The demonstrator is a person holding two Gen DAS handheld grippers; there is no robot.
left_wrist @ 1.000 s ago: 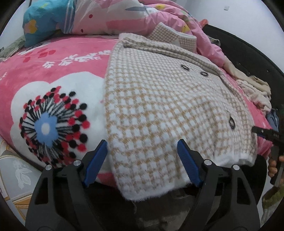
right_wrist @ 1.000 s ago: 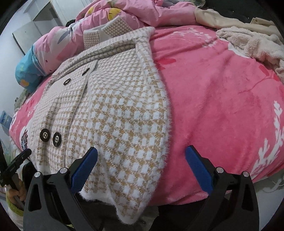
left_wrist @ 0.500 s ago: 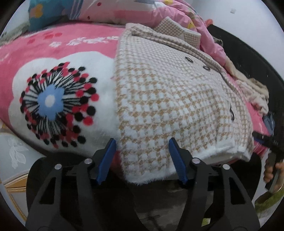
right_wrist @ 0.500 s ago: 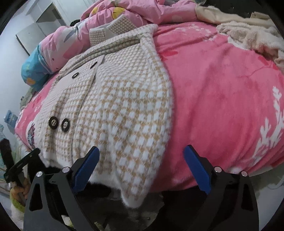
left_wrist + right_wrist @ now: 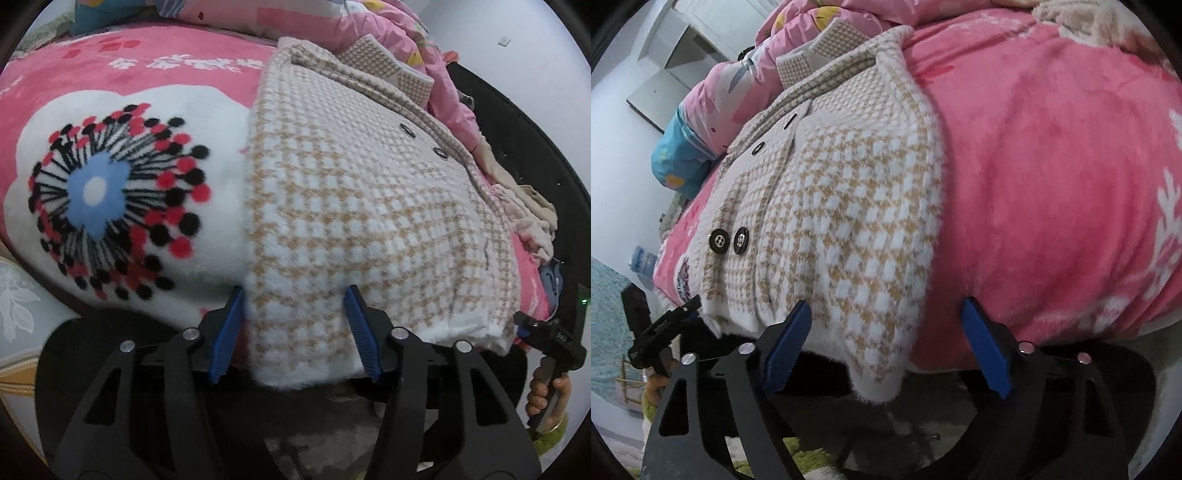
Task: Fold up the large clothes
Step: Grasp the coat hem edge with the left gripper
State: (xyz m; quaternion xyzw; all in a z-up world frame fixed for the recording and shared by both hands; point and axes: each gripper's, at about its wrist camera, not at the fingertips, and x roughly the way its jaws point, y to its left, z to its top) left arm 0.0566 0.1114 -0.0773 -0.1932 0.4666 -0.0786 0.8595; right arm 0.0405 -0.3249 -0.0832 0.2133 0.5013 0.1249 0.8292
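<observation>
A beige-and-white houndstooth coat (image 5: 351, 206) (image 5: 842, 206) lies buttoned on a pink blanket (image 5: 147, 59) (image 5: 1052, 166), its hem hanging over the bed's near edge. My left gripper (image 5: 293, 332) straddles the hem's left corner. Its jaws are closing with the fluffy fabric between the blue pads (image 5: 225, 332), not pinched. My right gripper (image 5: 886, 350) straddles the hem's right corner. Its jaws are also closing, wider apart, with the corner hanging loose between them. Each gripper shows at the edge of the other's view: the right gripper (image 5: 550, 339) with a hand (image 5: 546, 395), and the left gripper (image 5: 661, 332).
A pink quilt (image 5: 738, 85) and a blue pillow (image 5: 679, 155) are heaped at the head of the bed. Beige clothes (image 5: 532, 210) lie along the right side. A white cabinet (image 5: 683, 62) stands by the wall. Below the hem the floor (image 5: 923, 443) shows.
Both grippers have come closer to the hem and a little lower. Both pairs of jaws have narrowed, the left more than the right. The coat has not moved.
</observation>
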